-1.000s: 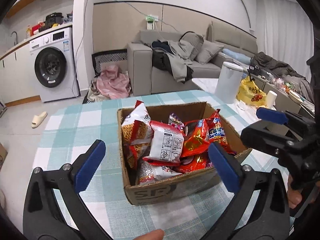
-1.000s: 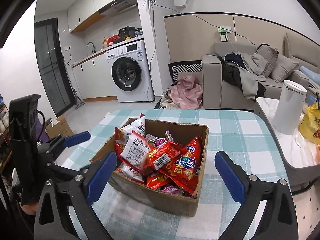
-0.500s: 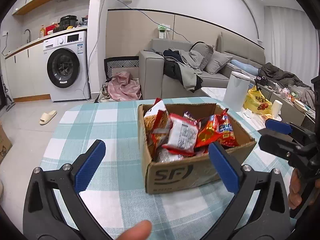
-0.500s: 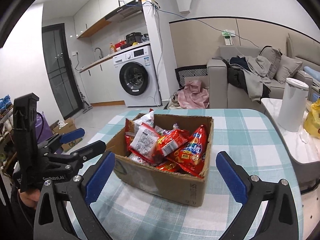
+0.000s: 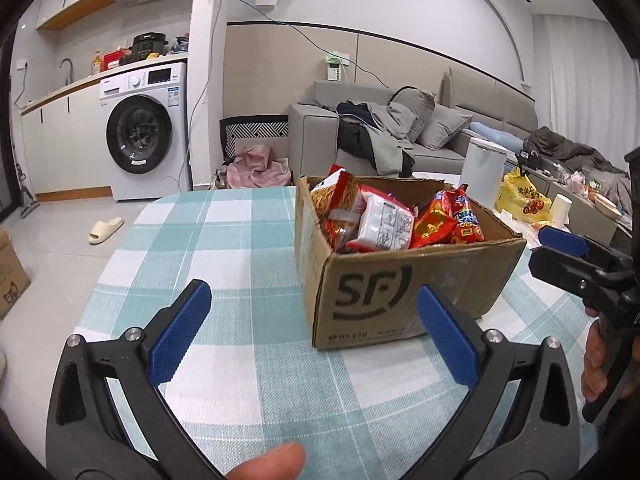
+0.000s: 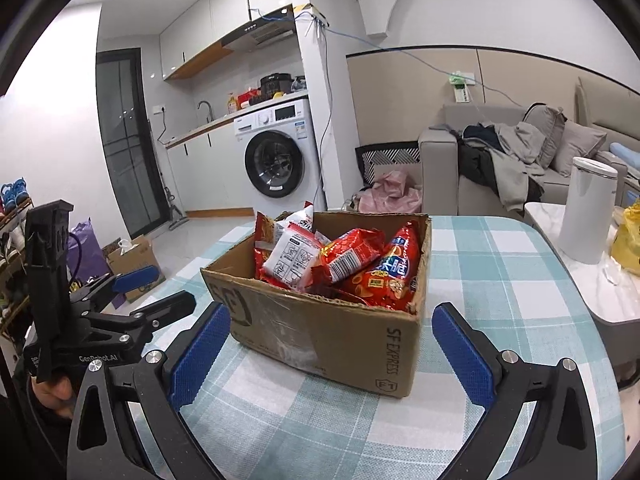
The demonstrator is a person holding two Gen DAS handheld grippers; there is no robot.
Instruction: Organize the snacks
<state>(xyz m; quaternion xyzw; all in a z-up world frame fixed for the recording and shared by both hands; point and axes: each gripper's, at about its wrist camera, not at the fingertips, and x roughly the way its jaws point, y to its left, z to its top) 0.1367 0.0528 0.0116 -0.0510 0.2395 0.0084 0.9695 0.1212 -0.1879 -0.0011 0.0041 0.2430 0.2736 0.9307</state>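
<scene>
A brown cardboard box (image 5: 404, 288) marked SF stands on the checked tablecloth (image 5: 240, 248). It holds several snack packets (image 5: 386, 222), red and white. The box also shows in the right wrist view (image 6: 332, 336) with its snack packets (image 6: 344, 260). My left gripper (image 5: 314, 332) is open and empty, low over the table, just in front and left of the box. My right gripper (image 6: 330, 350) is open and empty, with the box's near face between its blue pads. Each gripper shows at the edge of the other's view.
The table's rounded edge (image 5: 120, 240) drops off at the left. A white canister (image 6: 586, 216) and a yellow bag (image 6: 628, 244) sit on a side table at the right. A washing machine (image 6: 280, 160) and a sofa (image 6: 516, 160) stand beyond.
Both grippers have dropped lower and closer to the table, so the box now shows from its side. The left gripper has shifted left of the box. Both stay open.
</scene>
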